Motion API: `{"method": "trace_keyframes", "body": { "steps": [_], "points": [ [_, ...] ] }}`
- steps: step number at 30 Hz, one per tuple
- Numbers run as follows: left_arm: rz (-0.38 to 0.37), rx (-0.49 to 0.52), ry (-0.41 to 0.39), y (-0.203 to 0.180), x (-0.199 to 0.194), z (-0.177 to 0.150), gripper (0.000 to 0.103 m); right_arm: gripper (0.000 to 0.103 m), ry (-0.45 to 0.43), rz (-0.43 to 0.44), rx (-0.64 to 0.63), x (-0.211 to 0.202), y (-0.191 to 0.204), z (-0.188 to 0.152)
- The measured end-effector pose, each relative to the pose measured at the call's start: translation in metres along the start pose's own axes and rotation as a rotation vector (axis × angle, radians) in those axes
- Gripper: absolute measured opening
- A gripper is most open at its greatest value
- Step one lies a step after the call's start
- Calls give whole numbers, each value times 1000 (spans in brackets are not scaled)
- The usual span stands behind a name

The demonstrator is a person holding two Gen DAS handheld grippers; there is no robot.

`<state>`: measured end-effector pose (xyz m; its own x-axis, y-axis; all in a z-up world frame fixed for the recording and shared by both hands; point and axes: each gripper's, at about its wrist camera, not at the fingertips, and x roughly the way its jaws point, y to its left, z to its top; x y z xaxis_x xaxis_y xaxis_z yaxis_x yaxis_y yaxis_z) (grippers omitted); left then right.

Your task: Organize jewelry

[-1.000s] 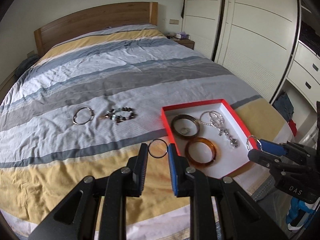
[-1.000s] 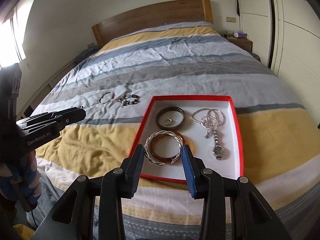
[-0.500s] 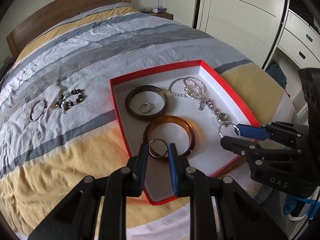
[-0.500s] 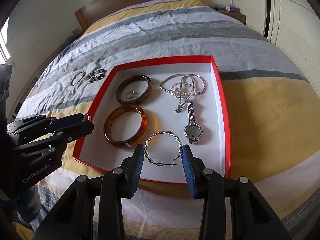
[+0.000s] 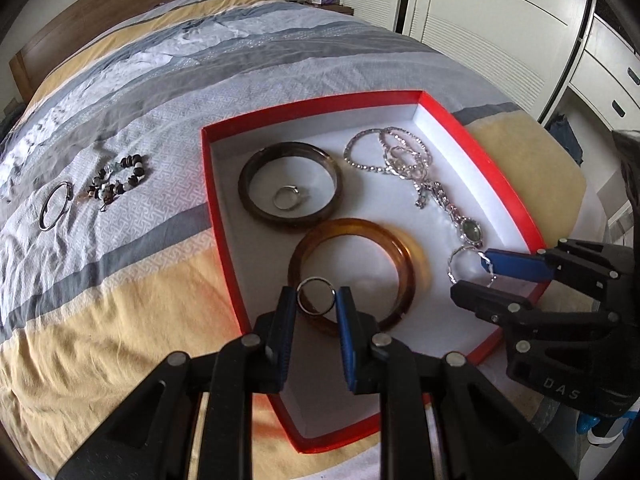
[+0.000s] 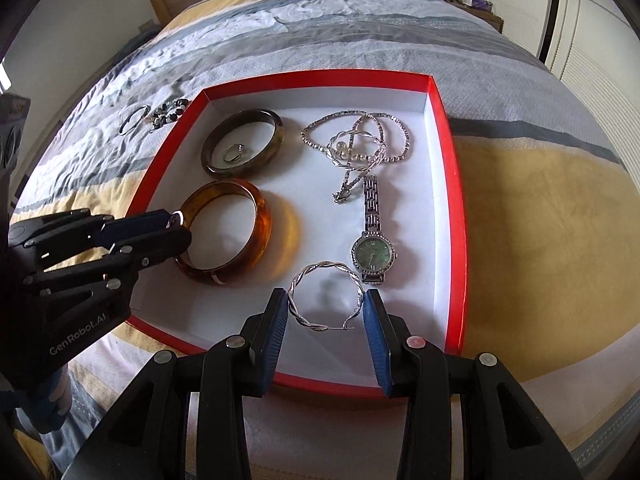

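Ring between left jaws, above bangle.

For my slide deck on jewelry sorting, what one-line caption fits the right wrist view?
Right gripper holds a twisted silver hoop over the red tray, beside the green-faced watch.

Glossy amber bangle, shiny twisted metal hoop, matt red cardboard box, wrinkled cloth bed cover, wooden headboard.
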<state>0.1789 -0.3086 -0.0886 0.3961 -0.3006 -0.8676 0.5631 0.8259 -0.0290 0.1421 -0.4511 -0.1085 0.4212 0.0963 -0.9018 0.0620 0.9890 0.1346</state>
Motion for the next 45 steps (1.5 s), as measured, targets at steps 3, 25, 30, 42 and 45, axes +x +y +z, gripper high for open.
{"method": "trace_keyframes", "body": {
  "steps": [3, 25, 30, 42, 45],
  "points": [
    [6, 8, -5, -2, 4, 4, 19, 38, -6, -18, -11, 2, 0, 0],
    [-16, 15, -47, -6, -34, 1, 28, 43, -73, -33, 34, -43, -6, -9],
    [1, 14, -100, -12, -67, -2, 29, 47, -138, -32, 41, -78, 2, -14],
    [139, 1, -220, -12, -161, -31, 30, 53, -277, -28, 39, -158, 26, -31],
    [155, -7, -243, -9, -182, -43, 30, 54, -305, -15, 38, -173, 36, -36]
  ]
}}
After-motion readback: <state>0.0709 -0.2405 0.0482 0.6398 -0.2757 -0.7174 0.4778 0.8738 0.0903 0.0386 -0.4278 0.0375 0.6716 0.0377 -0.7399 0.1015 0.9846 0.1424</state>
